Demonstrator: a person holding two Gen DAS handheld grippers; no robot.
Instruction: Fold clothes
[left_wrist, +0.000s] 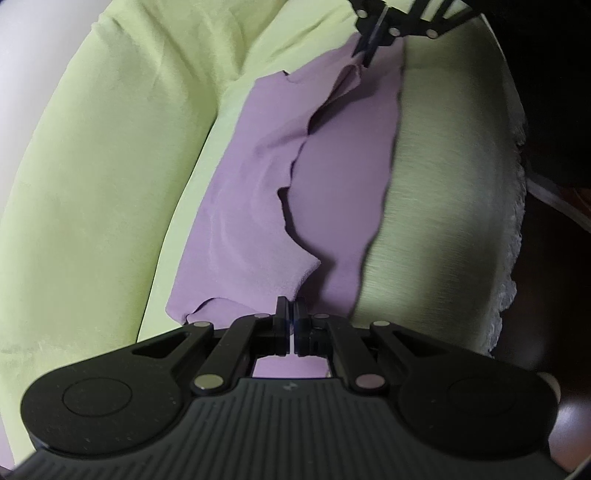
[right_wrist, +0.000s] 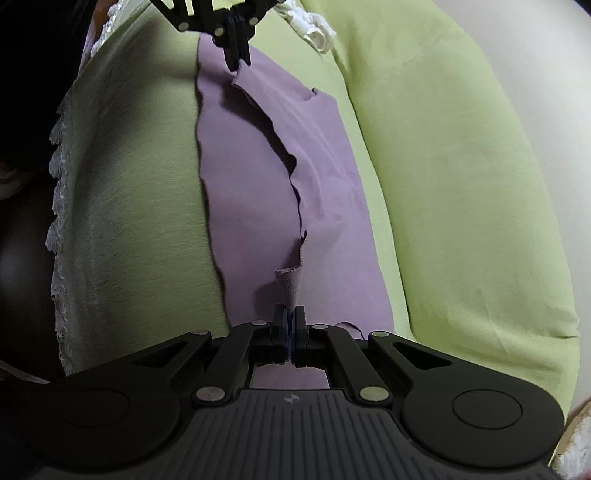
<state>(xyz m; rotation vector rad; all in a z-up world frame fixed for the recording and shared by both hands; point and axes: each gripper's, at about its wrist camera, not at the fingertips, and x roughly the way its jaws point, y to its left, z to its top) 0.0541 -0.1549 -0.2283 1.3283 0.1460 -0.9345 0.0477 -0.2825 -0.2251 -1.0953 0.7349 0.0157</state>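
A purple cloth (left_wrist: 340, 177) lies stretched lengthwise on a green sofa seat, with one long edge lifted and folded over the layer beneath. In the left wrist view my left gripper (left_wrist: 293, 308) is shut on the near end of the cloth. My right gripper (left_wrist: 369, 48) shows at the far end, pinching the other end. In the right wrist view my right gripper (right_wrist: 290, 314) is shut on a small raised corner of the purple cloth (right_wrist: 243, 177). Opposite it, my left gripper (right_wrist: 238, 55) grips the far corner.
The green seat cover (right_wrist: 140, 221) has a white lace trim (right_wrist: 61, 229) along its front edge, beyond which the floor is dark. A thick green back cushion (right_wrist: 461, 184) runs along the other side of the cloth.
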